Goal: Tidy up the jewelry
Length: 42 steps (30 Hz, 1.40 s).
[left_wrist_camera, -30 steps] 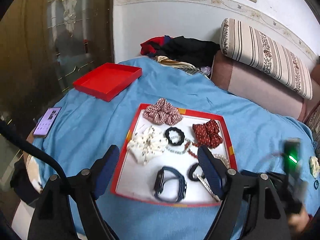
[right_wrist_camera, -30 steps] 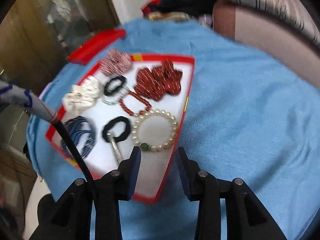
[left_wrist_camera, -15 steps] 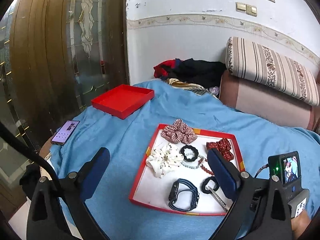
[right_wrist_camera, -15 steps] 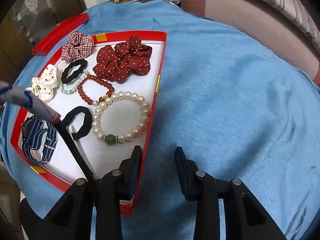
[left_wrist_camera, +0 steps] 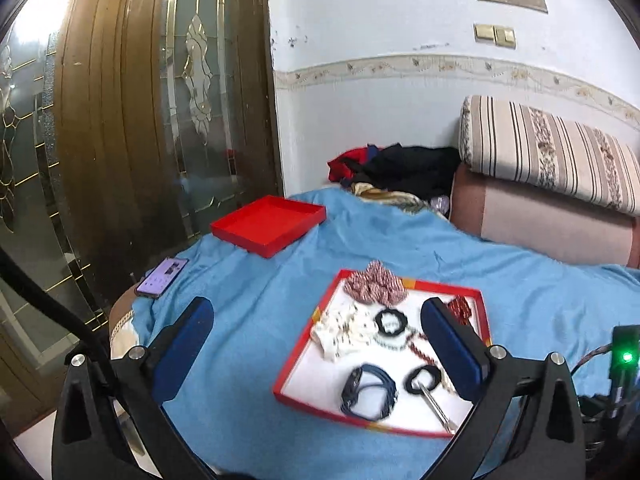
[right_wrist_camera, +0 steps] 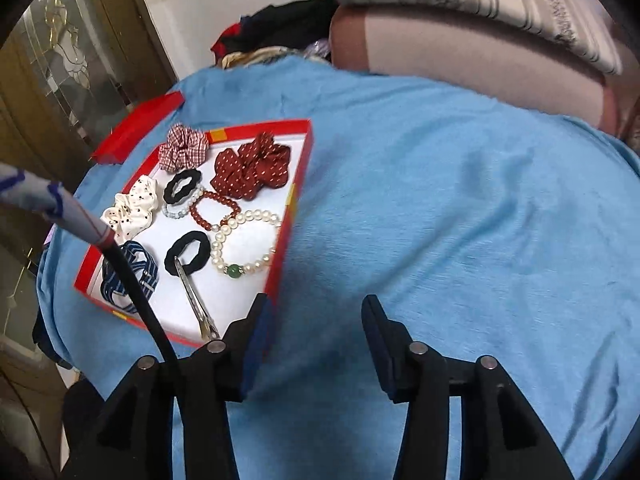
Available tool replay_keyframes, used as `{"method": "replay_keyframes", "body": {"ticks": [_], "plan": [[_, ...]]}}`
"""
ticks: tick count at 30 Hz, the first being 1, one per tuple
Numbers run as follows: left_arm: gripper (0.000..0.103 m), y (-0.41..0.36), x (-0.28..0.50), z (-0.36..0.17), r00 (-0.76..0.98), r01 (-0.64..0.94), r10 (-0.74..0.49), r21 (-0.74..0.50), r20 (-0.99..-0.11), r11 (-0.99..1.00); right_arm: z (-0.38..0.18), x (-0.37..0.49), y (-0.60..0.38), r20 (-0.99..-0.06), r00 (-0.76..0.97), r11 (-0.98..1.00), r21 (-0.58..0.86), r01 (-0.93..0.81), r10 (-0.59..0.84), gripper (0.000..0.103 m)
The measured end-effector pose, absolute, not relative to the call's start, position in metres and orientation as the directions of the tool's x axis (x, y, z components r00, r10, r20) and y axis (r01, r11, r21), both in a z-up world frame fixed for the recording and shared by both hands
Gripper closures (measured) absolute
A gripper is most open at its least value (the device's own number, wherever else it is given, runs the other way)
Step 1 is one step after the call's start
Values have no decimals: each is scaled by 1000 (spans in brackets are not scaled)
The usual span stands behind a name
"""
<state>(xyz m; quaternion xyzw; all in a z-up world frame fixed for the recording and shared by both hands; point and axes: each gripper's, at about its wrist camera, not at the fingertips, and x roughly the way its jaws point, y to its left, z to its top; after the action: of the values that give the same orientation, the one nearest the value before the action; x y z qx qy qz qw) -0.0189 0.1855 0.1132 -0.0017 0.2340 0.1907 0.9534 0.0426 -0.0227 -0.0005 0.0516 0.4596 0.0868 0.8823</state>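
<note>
Both tools have pulled up and back from the tray since a moment ago, so the door and wall now fill more of the left view. Blue blanket (right_wrist_camera: 460,208) covers the bed. On it sits the red-rimmed tray (right_wrist_camera: 298,184) holding the jewelry: dotted red scrunchie (right_wrist_camera: 250,168), pearl bracelet (right_wrist_camera: 246,244), striped watch band (right_wrist_camera: 128,270), black hair tie (right_wrist_camera: 188,256), silver clip (right_wrist_camera: 196,300). Left tool (left_wrist_camera: 316,344) hovers spread wide, empty. Right tool (right_wrist_camera: 316,332) is parted, empty, just beside the tray's near corner.
</note>
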Motion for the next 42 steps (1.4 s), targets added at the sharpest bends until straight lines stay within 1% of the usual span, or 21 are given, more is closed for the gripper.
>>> {"method": "replay_keyframes", "body": {"ticks": [4, 8, 13, 16, 22, 27, 30, 42], "plan": [[0, 174, -28, 111, 808, -356, 361, 103, -465, 929, 8, 25, -23, -785, 600, 987, 104, -121, 157, 46], [0, 165, -36, 111, 808, -338, 347, 108, -477, 935, 16, 15, -25, -761, 636, 989, 51, -137, 128, 44], [0, 156, -43, 110, 799, -335, 359, 138, -484, 932, 28, 5, -18, -731, 671, 989, 35, -145, 124, 40], [0, 155, -46, 110, 800, -315, 333, 123, -499, 941, 34, 1, -16, -718, 685, 989, 29, -146, 122, 39], [0, 154, -49, 109, 801, -280, 273, 70, -533, 958, 36, 0, -18, -717, 688, 991, 32, -130, 113, 38], [0, 150, -51, 103, 789, -270, 263, 72, -556, 960, 35, -2, -18, -723, 684, 993, 25, -114, 97, 38], [0, 149, -51, 99, 780, -257, 238, 51, -579, 965, 34, -3, -19, -724, 684, 994, 21, -110, 91, 38], [0, 144, -52, 94, 777, -250, 233, 53, -585, 967, 31, -6, -20, -728, 681, 995, 16, -100, 80, 36]]}}
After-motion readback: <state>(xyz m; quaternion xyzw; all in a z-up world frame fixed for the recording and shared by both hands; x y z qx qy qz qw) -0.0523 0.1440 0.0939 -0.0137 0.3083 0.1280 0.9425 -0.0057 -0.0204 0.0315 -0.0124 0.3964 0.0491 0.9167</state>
